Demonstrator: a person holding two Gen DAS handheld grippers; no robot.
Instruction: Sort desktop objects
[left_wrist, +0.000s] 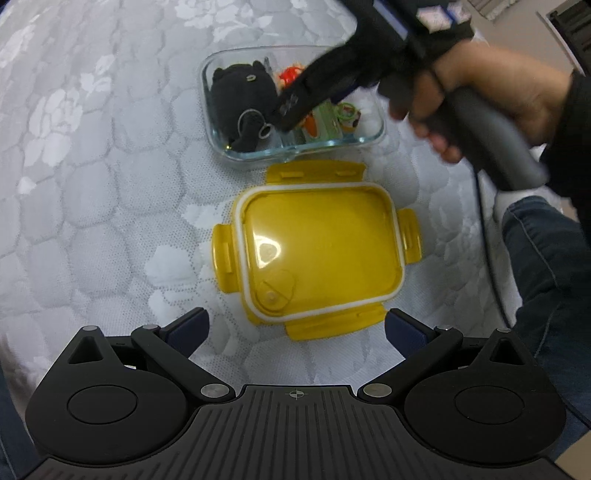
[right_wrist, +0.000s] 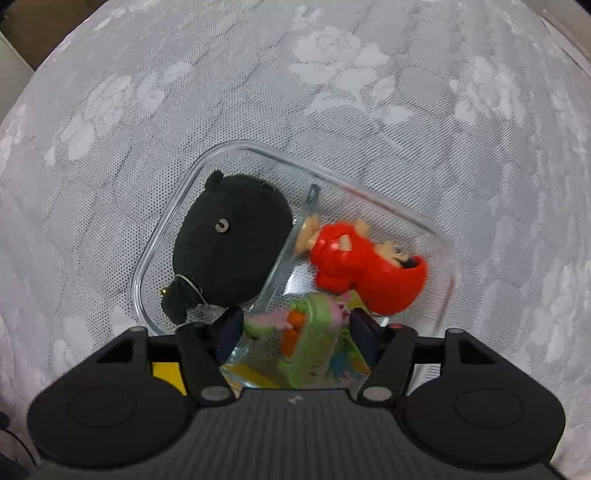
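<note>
Right gripper: jaws spread either side of green toy, inside divided glass container, apparently for depositing. Left gripper: jaws spread, empty; yellow lid lay ahead, awaiting closure.

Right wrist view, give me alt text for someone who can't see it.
The right tool hangs over a clear divided glass container on a white patterned cloth, fingers either side of a green toy. A black plush fills one compartment; a red figurine lies in the other.
</note>
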